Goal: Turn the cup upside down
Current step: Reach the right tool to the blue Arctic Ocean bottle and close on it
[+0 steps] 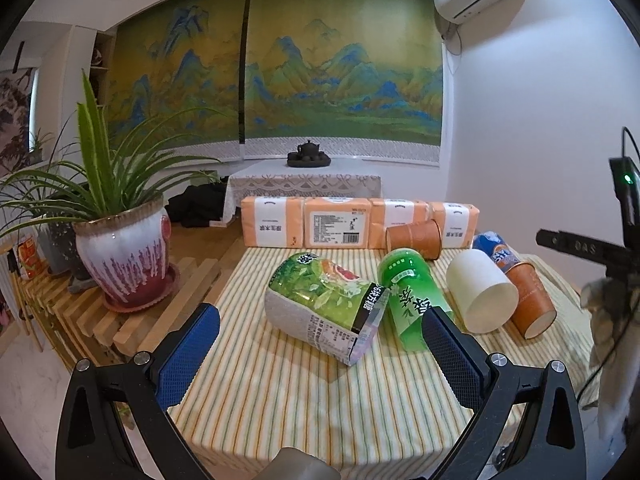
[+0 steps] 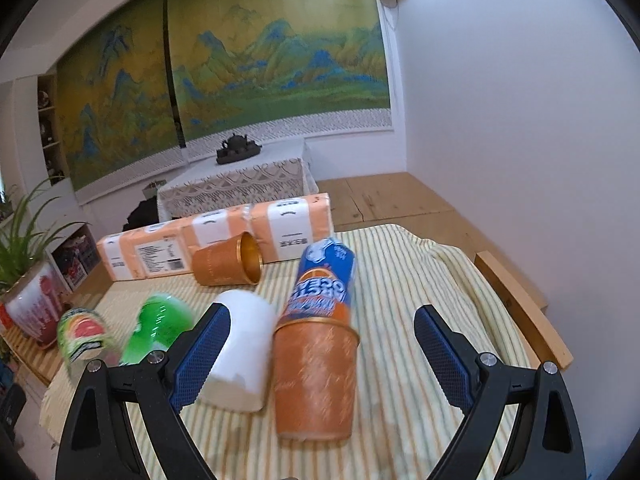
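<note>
Orange paper cup point(image 2: 316, 380) lies on its side on the striped yellow tablecloth point(image 2: 420, 360), touching a blue-and-orange printed cup point(image 2: 326, 276), just beside a white paper cup point(image 2: 244, 356). Right gripper point(image 2: 322, 354) gapes wide around it without contact. Left gripper point(image 1: 320, 344) likewise spread, holding nothing, before a green printed cup point(image 1: 324, 300).

Green cup point(image 2: 158, 334) motion-blurred

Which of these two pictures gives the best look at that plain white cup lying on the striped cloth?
The left wrist view. There the white cup lies on its side in full, sharp, its open end facing the camera. In the right wrist view the white cup is closer, but the right gripper, jaws open, hides its lower left part behind one finger.
</note>
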`<state>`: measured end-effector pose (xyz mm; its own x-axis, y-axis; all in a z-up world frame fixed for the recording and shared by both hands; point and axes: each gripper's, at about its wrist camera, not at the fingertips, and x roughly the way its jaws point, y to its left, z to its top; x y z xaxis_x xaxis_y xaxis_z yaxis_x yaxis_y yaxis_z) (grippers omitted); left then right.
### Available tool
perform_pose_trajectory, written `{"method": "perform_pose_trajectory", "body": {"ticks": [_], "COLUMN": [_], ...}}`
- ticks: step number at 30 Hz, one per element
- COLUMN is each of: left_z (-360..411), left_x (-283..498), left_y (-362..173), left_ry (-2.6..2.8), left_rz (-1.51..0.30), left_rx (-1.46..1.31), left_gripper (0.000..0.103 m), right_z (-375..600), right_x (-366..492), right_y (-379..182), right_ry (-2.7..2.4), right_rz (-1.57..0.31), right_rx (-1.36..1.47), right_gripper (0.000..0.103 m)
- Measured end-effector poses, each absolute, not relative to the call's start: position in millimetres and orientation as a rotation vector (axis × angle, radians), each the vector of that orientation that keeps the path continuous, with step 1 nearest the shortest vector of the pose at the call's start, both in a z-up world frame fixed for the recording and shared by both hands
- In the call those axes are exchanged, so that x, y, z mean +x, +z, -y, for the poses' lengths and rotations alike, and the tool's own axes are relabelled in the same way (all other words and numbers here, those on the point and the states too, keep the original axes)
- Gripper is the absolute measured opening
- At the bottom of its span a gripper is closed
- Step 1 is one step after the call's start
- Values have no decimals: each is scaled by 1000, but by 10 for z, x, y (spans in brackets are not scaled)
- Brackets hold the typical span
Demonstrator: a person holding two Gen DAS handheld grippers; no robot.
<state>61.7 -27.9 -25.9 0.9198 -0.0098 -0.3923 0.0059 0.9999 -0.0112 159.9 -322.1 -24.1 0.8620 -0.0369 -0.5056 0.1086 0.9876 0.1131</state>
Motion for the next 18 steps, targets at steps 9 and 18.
{"method": "perform_pose_trajectory", "body": {"ticks": [9,18], "left_z": [339,265], "left_x": [791,899], "left_y": [-336,-396], "left_ry": [-8,6], "left_rz": [-429,-446], "left_rx": [4,-7], "left_gripper": [102,102], "right_z": [3444,3560], "right_x": [2274,2977], "right_y": [-342,-524], "right_ry": [-10,61], "right_rz": [-697,-951], "right_rx": [206,247], "right_gripper": [91,90]}}
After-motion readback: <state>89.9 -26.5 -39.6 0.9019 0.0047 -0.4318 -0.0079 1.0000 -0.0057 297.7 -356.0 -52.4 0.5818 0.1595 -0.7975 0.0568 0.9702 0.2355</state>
